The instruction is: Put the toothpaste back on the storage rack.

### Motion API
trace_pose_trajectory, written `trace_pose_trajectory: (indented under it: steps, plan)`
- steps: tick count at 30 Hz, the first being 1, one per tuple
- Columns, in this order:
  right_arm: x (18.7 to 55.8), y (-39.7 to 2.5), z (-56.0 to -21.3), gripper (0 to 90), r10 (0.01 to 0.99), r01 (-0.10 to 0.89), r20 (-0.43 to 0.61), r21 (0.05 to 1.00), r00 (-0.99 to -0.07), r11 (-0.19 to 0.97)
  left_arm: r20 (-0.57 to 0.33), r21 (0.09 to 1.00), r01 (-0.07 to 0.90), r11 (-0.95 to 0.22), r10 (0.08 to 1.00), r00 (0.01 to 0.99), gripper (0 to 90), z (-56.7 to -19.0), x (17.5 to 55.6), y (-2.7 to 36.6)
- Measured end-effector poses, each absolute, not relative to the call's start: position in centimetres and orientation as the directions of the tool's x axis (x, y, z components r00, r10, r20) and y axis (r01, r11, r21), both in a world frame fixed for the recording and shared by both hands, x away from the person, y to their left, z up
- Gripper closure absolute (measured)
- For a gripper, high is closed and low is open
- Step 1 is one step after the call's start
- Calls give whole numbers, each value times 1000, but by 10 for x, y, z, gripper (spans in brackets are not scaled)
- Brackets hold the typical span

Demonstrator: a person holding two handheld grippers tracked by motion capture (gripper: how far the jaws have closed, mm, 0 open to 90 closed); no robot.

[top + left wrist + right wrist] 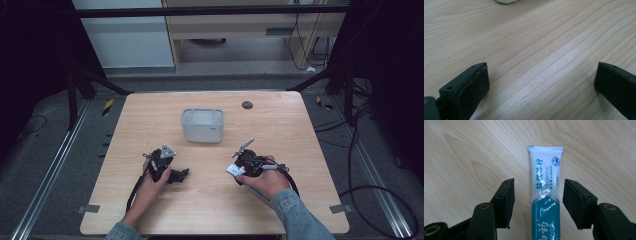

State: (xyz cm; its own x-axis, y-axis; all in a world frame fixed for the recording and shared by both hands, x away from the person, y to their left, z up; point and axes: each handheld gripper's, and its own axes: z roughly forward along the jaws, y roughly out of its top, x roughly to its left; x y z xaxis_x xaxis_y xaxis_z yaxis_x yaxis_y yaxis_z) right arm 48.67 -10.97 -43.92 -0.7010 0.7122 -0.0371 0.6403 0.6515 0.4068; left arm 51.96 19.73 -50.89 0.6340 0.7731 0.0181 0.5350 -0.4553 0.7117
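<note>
A white and teal toothpaste tube (pixel 545 195) lies flat on the wooden table (pixel 210 210), its crimped end pointing away from me. My right gripper (pixel 539 183) is open and straddles the tube, with a small gap between each pad and the tube's sides. In the high view the tube (pixel 233 170) peeks out as a white bit at the right gripper (pixel 239 167). My left gripper (pixel 181 175) rests low on the table at the left, pointing right. Its jaws stand wide apart in the left gripper view (pixel 541 67), with bare wood between them.
A grey-white rectangular bin (pixel 202 125) stands open-topped at the table's middle, beyond both grippers. A small dark round disc (pixel 247 105) sits near the far edge. A white object (pixel 507 1) touches the top edge of the left gripper view.
</note>
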Motion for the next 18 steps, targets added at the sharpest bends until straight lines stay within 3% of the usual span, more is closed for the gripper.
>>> trace_pose_trajectory:
  steps: [18]
  plan:
    - [501, -117, -464, 458, 740, 699, -3, 326, -672, 636, 18, 711, 535, -456, 773, 634, 0, -509, 520, 197]
